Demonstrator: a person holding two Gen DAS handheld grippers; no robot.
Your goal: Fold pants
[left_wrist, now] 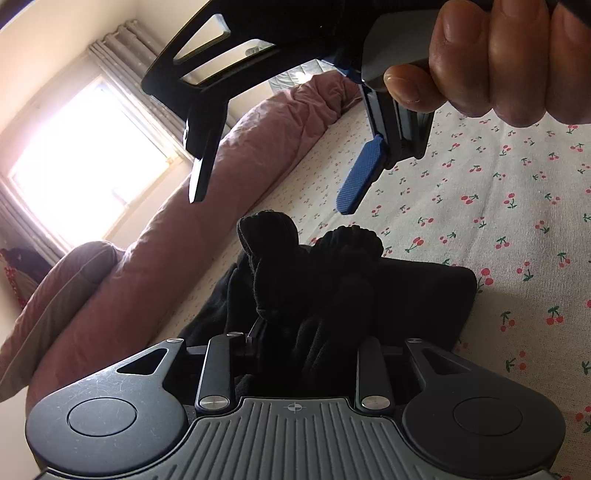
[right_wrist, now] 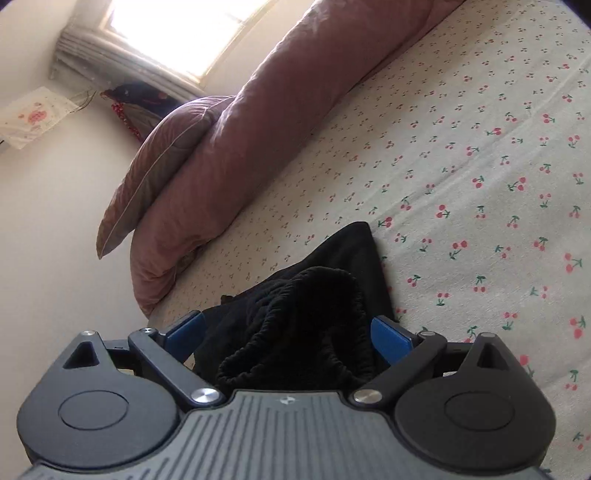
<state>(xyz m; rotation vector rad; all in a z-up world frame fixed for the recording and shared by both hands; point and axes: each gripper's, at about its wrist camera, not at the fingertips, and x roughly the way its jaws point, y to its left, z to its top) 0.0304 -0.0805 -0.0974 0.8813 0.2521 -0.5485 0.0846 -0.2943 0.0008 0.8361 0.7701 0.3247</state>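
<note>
Nearest, the left tool point(left_wrist: 295, 354) grips a bunch of the black pants point(left_wrist: 332, 280); the right tool point(right_wrist: 288, 332) stands spread around their waistband. The pants lie near the bed's point(right_wrist: 480, 147) edge; the bunched cloth may slip and spoil the fold

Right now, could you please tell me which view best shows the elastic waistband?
The right wrist view: the gathered waistband lies unobstructed, its ribbing readable. The left wrist view shows only dark bunched pants, backlit by the window.

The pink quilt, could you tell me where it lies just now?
In both wrist views the pink quilt lies rolled along the left edge of the cherry-print sheet, below the window, beyond the black pants.
</note>
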